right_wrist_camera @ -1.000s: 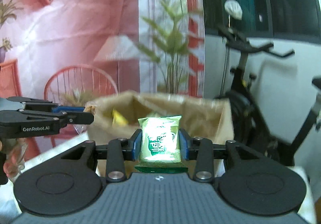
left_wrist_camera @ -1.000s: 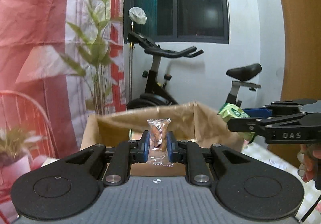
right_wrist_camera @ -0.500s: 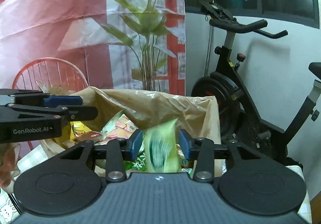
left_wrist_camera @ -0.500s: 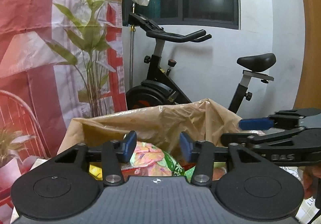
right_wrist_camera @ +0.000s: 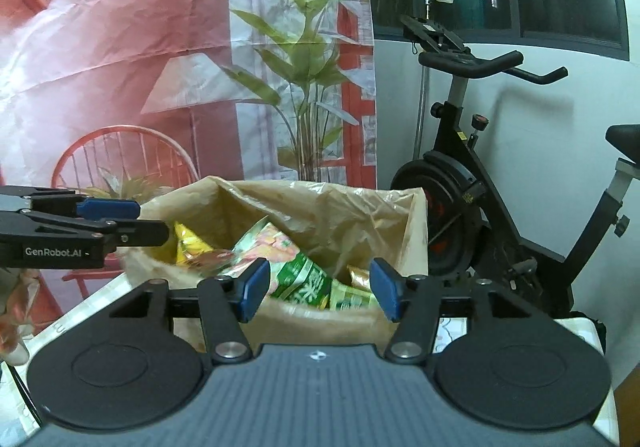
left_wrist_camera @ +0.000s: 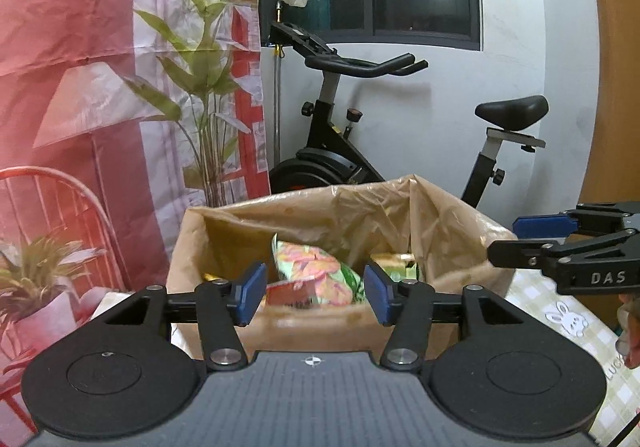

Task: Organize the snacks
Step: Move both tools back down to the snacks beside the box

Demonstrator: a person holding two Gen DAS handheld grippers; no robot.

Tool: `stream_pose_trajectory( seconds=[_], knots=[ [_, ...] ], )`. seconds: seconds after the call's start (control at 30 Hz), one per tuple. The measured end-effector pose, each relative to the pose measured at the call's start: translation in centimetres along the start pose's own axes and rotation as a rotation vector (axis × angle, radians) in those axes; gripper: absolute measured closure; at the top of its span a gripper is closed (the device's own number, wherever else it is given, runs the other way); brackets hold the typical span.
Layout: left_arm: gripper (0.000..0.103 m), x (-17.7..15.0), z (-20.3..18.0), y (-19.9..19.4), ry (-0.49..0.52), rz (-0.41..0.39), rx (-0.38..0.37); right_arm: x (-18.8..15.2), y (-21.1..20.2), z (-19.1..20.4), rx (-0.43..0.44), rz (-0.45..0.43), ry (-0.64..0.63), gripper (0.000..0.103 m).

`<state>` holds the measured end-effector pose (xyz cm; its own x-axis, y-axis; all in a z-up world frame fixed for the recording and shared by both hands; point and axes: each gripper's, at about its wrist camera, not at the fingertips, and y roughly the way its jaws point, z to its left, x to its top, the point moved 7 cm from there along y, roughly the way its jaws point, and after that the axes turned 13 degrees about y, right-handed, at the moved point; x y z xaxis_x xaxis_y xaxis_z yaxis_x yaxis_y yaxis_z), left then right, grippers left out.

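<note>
A cardboard box lined with a brown plastic bag [left_wrist_camera: 444,215] stands on the table just ahead of both grippers; it also shows in the right wrist view [right_wrist_camera: 352,215]. Several snack packets lie inside, among them a large pink and green bag [left_wrist_camera: 316,271] [right_wrist_camera: 280,251], a yellow bag [right_wrist_camera: 188,243] and a small green packet [right_wrist_camera: 348,297]. My left gripper [left_wrist_camera: 314,293] is open and empty at the box's near edge. My right gripper [right_wrist_camera: 320,291] is open and empty at the same edge. Each gripper shows from the side in the other's view: the right [left_wrist_camera: 560,243], the left [right_wrist_camera: 100,223].
A black exercise bike [left_wrist_camera: 340,151] [right_wrist_camera: 472,199] stands behind the box by the white wall. A printed red backdrop with a plant and chair [left_wrist_camera: 80,107] hangs on the left. The table has a checked cloth with a rabbit print [left_wrist_camera: 568,321].
Both grippers opened and let go: the left dropped its clear nut packet, the right its green packet, into the box. Both views now look down into the box.
</note>
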<state>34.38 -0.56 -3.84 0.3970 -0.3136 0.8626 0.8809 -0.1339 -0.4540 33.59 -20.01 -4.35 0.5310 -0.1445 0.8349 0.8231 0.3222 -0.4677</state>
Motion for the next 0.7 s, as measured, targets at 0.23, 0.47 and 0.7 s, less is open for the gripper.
stream_pose_trajectory(
  seconds=[0.23,0.47,0.7],
  knots=[
    [0.044,-2.2,-0.2,-2.6,-0.026,0.019,0.011,-2.3,-3.2,0.3,0.015,0.009,0.006,0.04],
    [0.042,-4.5,-0.9,-4.2,-0.02,0.036,0.006,-5.2,-4.7,0.3,0.022,0.036,0.032,0.04],
    [0.042,-6.2,-1.7,-5.0,0.026,0.039,0.004,-8.2,-4.5,0.4,0.028,0.078,0.057,0.04]
  ],
)
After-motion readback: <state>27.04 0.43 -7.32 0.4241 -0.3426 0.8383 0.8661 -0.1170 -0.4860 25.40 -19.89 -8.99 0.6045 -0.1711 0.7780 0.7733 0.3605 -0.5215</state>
